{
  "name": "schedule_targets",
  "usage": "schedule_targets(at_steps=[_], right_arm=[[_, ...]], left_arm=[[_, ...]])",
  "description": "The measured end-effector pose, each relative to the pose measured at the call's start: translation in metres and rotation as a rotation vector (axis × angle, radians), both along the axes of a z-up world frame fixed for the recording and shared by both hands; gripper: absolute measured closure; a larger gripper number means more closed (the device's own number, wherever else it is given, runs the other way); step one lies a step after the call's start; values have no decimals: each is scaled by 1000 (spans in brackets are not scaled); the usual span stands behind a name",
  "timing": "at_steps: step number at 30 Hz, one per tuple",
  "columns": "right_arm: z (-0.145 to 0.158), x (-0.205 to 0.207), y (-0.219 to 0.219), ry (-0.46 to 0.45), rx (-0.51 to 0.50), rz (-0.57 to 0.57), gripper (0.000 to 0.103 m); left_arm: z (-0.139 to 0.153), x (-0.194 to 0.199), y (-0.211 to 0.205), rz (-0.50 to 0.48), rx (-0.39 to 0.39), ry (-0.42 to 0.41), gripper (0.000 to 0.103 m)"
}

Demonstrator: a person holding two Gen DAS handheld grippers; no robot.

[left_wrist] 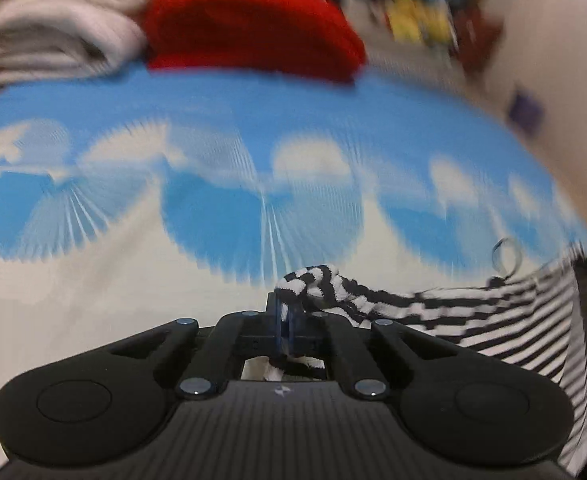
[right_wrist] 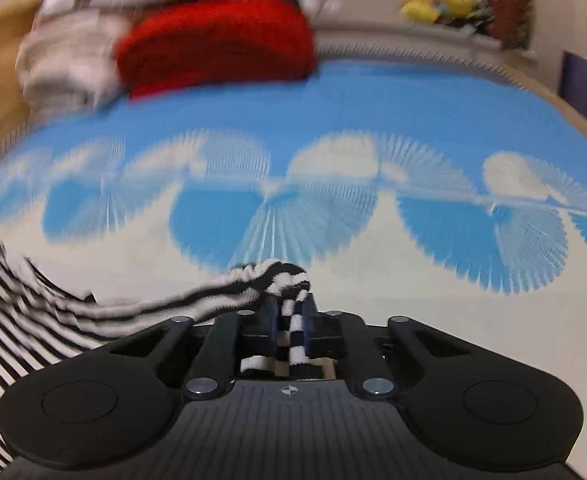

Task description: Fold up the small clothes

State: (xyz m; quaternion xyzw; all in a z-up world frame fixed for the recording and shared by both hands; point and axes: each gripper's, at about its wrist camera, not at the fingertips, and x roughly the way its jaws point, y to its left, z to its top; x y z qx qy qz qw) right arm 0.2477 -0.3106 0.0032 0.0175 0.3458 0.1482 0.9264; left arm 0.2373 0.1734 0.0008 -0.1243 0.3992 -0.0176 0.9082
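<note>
A black-and-white striped garment (left_wrist: 473, 312) hangs stretched between my two grippers above a blue and white patterned bed cover (left_wrist: 253, 120). My left gripper (left_wrist: 287, 312) is shut on one bunched corner of it, and the cloth runs off to the right. My right gripper (right_wrist: 289, 312) is shut on the other corner of the striped garment (right_wrist: 33, 320), and the cloth runs off to the left. Both views are blurred by motion.
A red folded cloth (left_wrist: 249, 24) (right_wrist: 217, 44) and a pile of pale clothes (left_wrist: 49, 20) (right_wrist: 65, 64) lie at the far side of the bed cover (right_wrist: 373, 100). Yellow soft toys (right_wrist: 433, 0) sit on a ledge at the back right.
</note>
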Motion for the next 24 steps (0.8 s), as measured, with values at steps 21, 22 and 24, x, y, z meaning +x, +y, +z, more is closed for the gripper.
schedule_targets(at_steps=[21, 22, 24], right_arm=[[-52, 39, 19, 176, -173, -130, 98], [-55, 41, 20, 194, -181, -127, 97], [-67, 43, 23, 262, -225, -110, 88]], left_arm=[[-61, 39, -11, 22, 88, 299, 98], [-61, 39, -12, 22, 92, 309, 95], [-60, 39, -14, 17, 97, 323, 89]])
